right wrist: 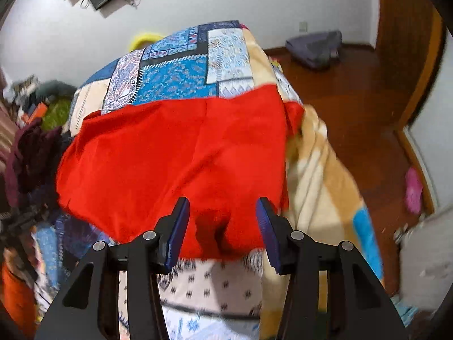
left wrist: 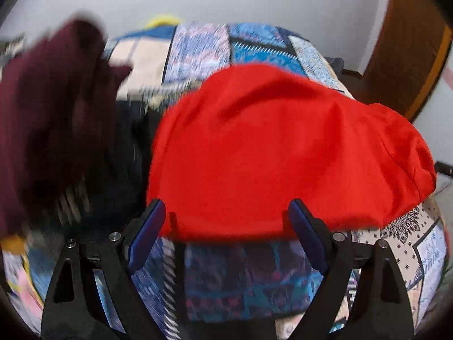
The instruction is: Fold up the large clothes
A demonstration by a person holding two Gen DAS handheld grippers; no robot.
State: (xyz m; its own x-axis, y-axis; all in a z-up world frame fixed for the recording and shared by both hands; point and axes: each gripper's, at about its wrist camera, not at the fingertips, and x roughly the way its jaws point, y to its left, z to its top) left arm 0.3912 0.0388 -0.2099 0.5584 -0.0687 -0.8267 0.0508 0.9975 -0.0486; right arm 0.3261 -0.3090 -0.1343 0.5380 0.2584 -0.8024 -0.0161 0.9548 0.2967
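While the red garment (left wrist: 283, 153) is lying spread across the patchwork bedspread (left wrist: 254, 45) on the bed, I am holding my left tool (left wrist: 226, 212) over its near hem with the blue pads (left wrist: 147, 235) standing wide apart and nothing pinched between them. The cloth is passing in front of the tips, and I cannot tell whether either pad is brushing it. My right tool (right wrist: 222, 212) is hanging over the same garment's near edge, toward its right side, with its pads (right wrist: 177, 232) parted about halfway; a small puckered fold of red fabric is sitting in the gap, and neither pad is pressing on it. In the right wrist view the garment (right wrist: 170, 164) is reaching from the middle of the bed to the right side, where a corner is draping toward a cream and tan blanket (right wrist: 320, 181) that is hanging off the bed's edge. A dark maroon garment (left wrist: 53, 107) is showing blurred at the left, just beside the red one. Beyond the bed a grey bundle (right wrist: 314, 48) is lying on the wooden floor (right wrist: 362, 107).
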